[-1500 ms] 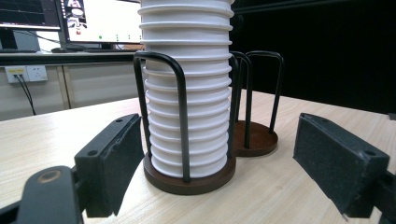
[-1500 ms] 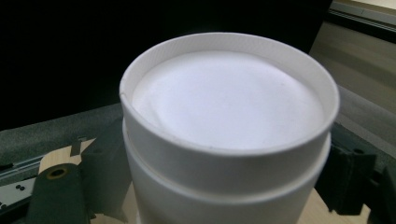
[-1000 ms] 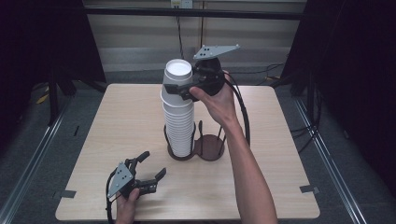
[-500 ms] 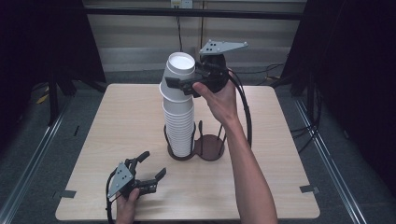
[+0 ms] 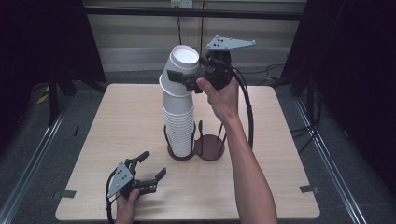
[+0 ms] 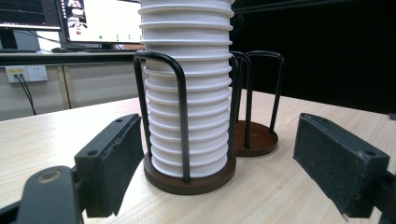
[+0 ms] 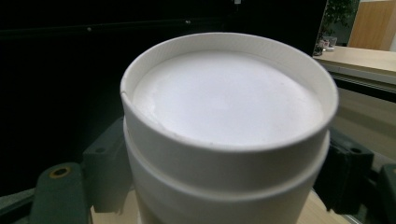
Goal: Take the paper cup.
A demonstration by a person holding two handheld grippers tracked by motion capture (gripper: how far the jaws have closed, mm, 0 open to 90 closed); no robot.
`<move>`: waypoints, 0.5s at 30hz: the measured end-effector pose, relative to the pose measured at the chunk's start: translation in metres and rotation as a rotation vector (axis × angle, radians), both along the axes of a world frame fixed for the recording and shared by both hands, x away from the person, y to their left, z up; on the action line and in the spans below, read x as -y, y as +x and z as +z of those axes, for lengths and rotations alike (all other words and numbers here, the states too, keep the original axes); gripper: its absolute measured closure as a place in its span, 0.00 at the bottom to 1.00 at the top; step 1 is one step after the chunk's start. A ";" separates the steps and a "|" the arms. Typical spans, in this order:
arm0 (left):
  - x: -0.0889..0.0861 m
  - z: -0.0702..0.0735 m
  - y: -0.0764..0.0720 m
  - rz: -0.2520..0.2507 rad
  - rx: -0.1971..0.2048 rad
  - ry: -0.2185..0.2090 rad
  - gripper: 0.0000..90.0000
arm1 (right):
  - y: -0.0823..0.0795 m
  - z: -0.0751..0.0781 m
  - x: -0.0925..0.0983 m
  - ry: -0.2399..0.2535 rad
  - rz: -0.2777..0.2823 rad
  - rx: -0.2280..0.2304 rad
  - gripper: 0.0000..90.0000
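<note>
Resting near the front edge of the wooden table, the left gripper lies in a person's hand with its jaws spread wide and empty. Beyond it, a tall stack of white paper cups, ribbed by their nested rims, stands upside down in the left ring of a dark wire holder. Above, the right gripper clamps the tilted top cup, its flat base showing.
</note>
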State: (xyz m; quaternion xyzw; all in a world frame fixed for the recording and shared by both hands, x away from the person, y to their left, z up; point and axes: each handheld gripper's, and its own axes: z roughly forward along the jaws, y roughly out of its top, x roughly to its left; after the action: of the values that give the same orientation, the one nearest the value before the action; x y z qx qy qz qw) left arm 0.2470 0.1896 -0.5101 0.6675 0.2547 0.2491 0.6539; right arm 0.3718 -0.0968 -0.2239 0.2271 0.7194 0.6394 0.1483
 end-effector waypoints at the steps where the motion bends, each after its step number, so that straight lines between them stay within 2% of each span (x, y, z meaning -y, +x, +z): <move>1: 0.000 0.000 0.000 0.001 0.000 0.000 0.18 | 0.000 0.001 0.001 0.011 0.003 0.001 0.22; 7: 0.000 0.000 0.000 0.001 -0.001 0.000 0.18 | -0.003 0.004 0.006 0.050 -0.005 0.011 0.22; 15: 0.000 0.000 0.000 0.000 0.000 0.000 0.18 | -0.007 0.010 0.014 0.079 -0.010 0.027 0.22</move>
State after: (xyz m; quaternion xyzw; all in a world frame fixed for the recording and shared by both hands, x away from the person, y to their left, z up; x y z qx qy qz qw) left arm 0.2470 0.1896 -0.5101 0.6675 0.2548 0.2491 0.6538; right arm 0.3648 -0.1108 -0.2144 0.2278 0.6903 0.6696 0.1523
